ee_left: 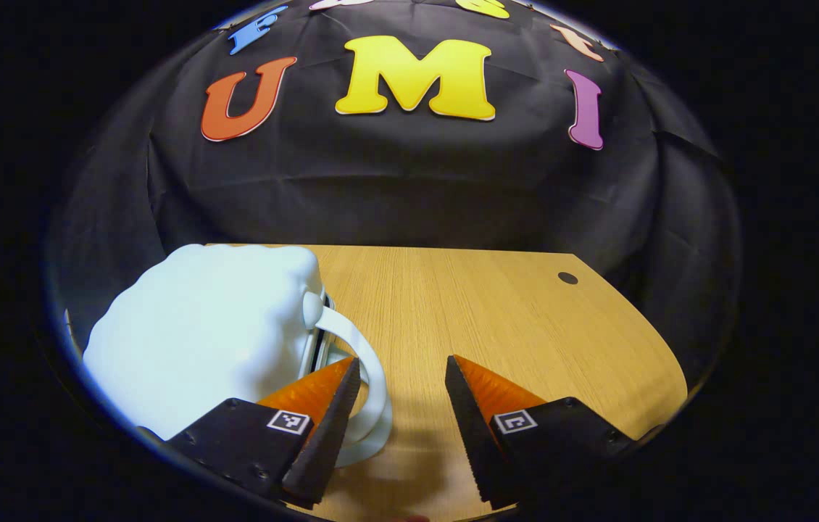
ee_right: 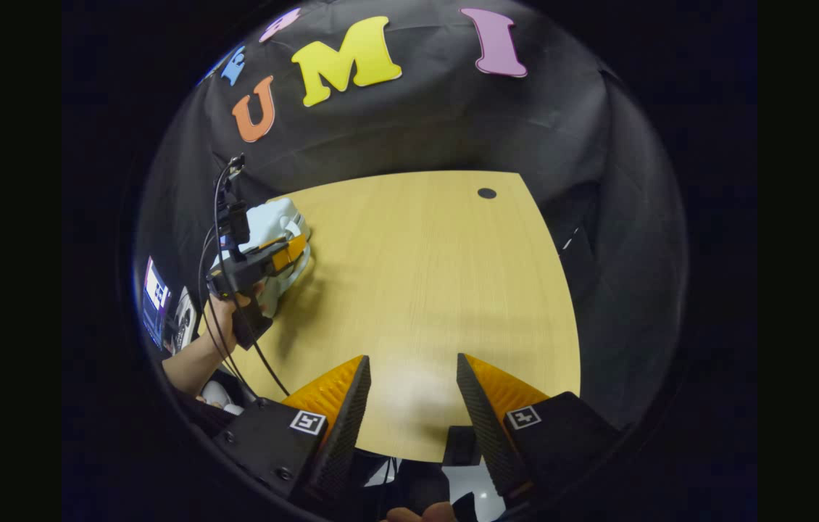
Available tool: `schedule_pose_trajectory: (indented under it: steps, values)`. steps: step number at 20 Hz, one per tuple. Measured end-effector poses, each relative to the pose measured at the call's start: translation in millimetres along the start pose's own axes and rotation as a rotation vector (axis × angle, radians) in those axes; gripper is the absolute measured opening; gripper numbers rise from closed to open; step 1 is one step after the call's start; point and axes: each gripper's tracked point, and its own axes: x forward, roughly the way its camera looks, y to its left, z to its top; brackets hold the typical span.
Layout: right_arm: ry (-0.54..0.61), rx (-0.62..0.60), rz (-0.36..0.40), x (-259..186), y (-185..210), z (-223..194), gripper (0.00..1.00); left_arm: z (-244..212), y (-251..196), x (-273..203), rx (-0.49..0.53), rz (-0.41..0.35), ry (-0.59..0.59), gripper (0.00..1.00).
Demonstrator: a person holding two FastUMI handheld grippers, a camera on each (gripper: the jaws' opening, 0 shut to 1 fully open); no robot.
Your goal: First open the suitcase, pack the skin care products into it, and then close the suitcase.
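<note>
At about nine o'clock from the left gripper (ee_left: pixel 402 391), a pale blue, bumpy hard-shell suitcase (ee_left: pixel 206 341) sits shut on the light wooden table (ee_left: pixel 496 312), its white loop handle (ee_left: pixel 369 377) curving just behind the left-hand finger, not between the two. That gripper's jaws stand wide, holding nothing. From the right gripper view, the right gripper (ee_right: pixel 409 391) hovers wide and empty over the table's near edge, the suitcase (ee_right: pixel 272 217) well apart at ten o'clock, with the left gripper (ee_right: pixel 286 257) beside it.

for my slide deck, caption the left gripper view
Open left hand-held gripper beside the closed white suitcase on the wooden table.
</note>
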Motion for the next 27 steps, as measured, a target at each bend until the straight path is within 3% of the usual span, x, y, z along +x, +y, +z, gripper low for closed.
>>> schedule_pose_trajectory:
  steps: [4, 5, 6, 10, 12, 14, 15, 16, 17, 20, 27]
  values:
    - [-0.198, -0.032, -0.062, -7.5, 11.6, 47.3, 0.72, 47.2, 6.3, -41.0, 0.0, 0.022, -0.097, 0.84]
    - [-0.266, -0.052, -0.084, -11.4, 16.0, 64.6, 0.72, 63.9, 8.6, -54.0, -0.006, 0.03, -0.133, 0.92]
    - [-0.335, -0.063, -0.093, -14.8, 23.2, 82.7, 0.72, 83.5, 10.3, -67.8, -0.008, 0.036, -0.171, 0.87]
    - [-0.605, -0.076, -0.105, -42.1, 56.2, 169.2, 0.72, 155.6, 19.4, -124.6, 0.027, 0.051, -0.309, 0.97]
    - [-0.732, -0.095, -0.104, -63.9, 80.5, 204.9, 0.72, 184.8, 16.7, -151.1, 0.015, 0.035, -0.377, 0.97]
    - [-0.843, -0.132, -0.118, -84.6, 104.2, 229.1, 0.72, 210.1, 14.7, -172.4, 0.012, 0.031, -0.447, 0.97]
    - [-0.89, -0.145, -0.124, -95.7, 114.8, 235.9, 0.67, 219.9, 14.4, -183.4, 0.007, 0.028, -0.472, 0.97]
    - [-0.928, -0.158, -0.122, -104.9, 126.3, 240.5, 0.72, 224.7, 14.8, -189.8, -0.003, 0.018, -0.485, 0.97]
    - [-0.951, -0.168, -0.119, -111.3, 136.2, 242.0, 0.69, 228.6, 15.3, -194.6, -0.012, 0.009, -0.494, 0.97]
    - [-0.966, -0.173, -0.121, -113.3, 148.1, 235.6, 0.73, 230.7, 18.3, -201.6, 0.014, 0.015, -0.519, 0.96]
    - [-0.929, -0.069, -0.104, -111.0, 148.7, 224.0, 0.74, 218.7, 27.6, -219.9, 0.032, 0.051, -0.505, 0.96]
